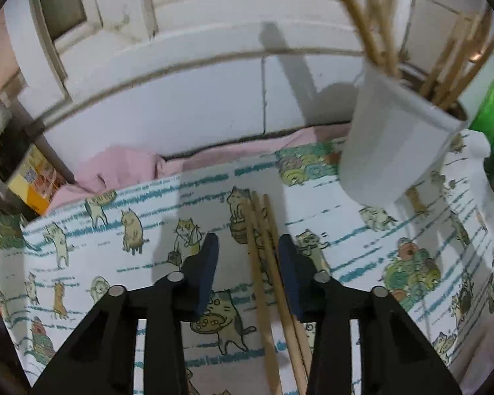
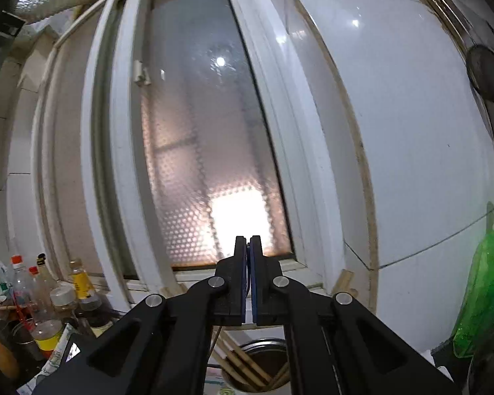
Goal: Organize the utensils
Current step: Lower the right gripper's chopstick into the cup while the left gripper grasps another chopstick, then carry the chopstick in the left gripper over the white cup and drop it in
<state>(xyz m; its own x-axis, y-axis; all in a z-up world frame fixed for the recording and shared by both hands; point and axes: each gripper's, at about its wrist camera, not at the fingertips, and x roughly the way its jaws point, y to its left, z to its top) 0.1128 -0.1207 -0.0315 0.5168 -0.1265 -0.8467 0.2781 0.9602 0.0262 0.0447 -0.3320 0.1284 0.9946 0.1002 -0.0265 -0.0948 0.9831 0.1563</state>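
Wooden chopsticks [image 1: 263, 263] lie side by side on a cat-printed cloth [image 1: 115, 247]. My left gripper [image 1: 248, 242] hangs over them, open, with the sticks between its blue pads [image 1: 207, 263] and closer to the right one. At the upper right stands a white cup [image 1: 392, 151] holding several more chopsticks [image 1: 457, 65]. My right gripper [image 2: 248, 240] is shut with nothing in it and points level at a frosted window [image 2: 207, 131]. Below it shows the round rim of a holder [image 2: 263, 342] with chopsticks [image 2: 240, 358] inside.
A pink cloth [image 1: 122, 168] is bunched along the white tiled wall behind the printed cloth. Sauce bottles and jars [image 2: 49, 296] crowd the left of the counter. A green plastic bottle [image 2: 487, 279] stands at the right, and a strainer [image 2: 487, 72] hangs on the wall.
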